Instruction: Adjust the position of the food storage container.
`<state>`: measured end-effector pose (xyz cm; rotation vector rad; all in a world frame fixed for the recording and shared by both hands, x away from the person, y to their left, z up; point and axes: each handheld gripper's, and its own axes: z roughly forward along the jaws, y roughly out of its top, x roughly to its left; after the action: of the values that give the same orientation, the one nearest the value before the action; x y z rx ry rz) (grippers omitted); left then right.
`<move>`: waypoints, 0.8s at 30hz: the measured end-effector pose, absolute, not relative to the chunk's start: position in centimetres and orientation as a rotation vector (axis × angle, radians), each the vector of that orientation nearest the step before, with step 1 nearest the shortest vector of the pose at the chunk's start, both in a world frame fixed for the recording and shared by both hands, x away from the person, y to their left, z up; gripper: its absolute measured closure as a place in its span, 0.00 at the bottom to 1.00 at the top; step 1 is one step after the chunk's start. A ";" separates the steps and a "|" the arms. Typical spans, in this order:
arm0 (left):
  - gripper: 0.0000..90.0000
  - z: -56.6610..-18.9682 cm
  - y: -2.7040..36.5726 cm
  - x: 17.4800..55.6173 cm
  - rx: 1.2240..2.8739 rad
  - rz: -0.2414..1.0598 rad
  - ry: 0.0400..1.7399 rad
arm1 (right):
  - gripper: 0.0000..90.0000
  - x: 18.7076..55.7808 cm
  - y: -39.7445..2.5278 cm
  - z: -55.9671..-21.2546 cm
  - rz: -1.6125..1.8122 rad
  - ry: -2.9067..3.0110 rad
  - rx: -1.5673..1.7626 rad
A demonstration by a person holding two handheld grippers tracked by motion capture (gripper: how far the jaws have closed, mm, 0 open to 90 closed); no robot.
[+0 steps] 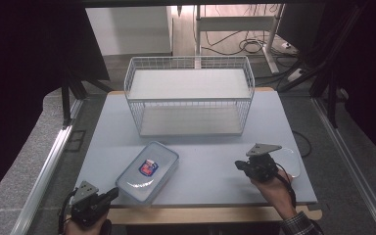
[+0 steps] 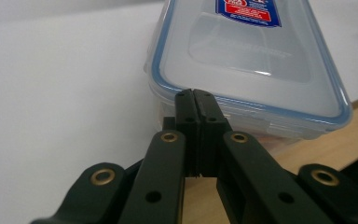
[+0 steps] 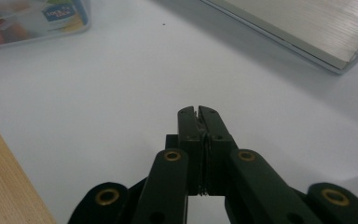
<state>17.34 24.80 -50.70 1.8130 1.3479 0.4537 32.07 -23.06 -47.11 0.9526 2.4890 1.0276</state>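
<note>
Clear plastic container (image 1: 147, 172) with blue-rimmed lid and red-blue label, lying flat near front left edge of counter (image 1: 210, 161), ahead of white wire basket (image 1: 190, 95). Left gripper (image 1: 111, 194) at container's near corner, jaws pressed together, just short of lid rim. Right gripper (image 1: 238, 165) well apart at right, jaws pressed together, holding nothing.

Pale grey-blue table top (image 1: 210, 161) fills centre frame, bare wood edge along its bottom. White wire basket shelf (image 1: 189, 95) sits upper centre. Clear lidded plastic container (image 1: 148, 171) lies lower left, at the front edge. White round object (image 1: 290, 161) lower right.
</note>
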 end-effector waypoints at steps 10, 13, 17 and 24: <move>1.00 -50.7 24.3 21.1 1.825 0.487 1.379 | 1.00 33.7 -21.0 -47.1 1.149 2.534 0.920; 1.00 -50.7 24.4 22.0 1.821 0.479 1.381 | 1.00 34.4 -19.6 -47.2 1.142 2.547 0.877; 1.00 -50.7 24.3 23.6 1.835 0.492 1.377 | 1.00 35.8 -17.4 -47.5 1.131 2.561 0.840; 1.00 -50.5 24.0 26.3 1.851 0.494 1.370 | 0.99 38.7 -14.1 -47.6 1.163 2.574 0.832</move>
<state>26.28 23.95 -50.54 1.8505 1.3698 0.4941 38.71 -14.13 -47.56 0.8319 2.5744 1.1630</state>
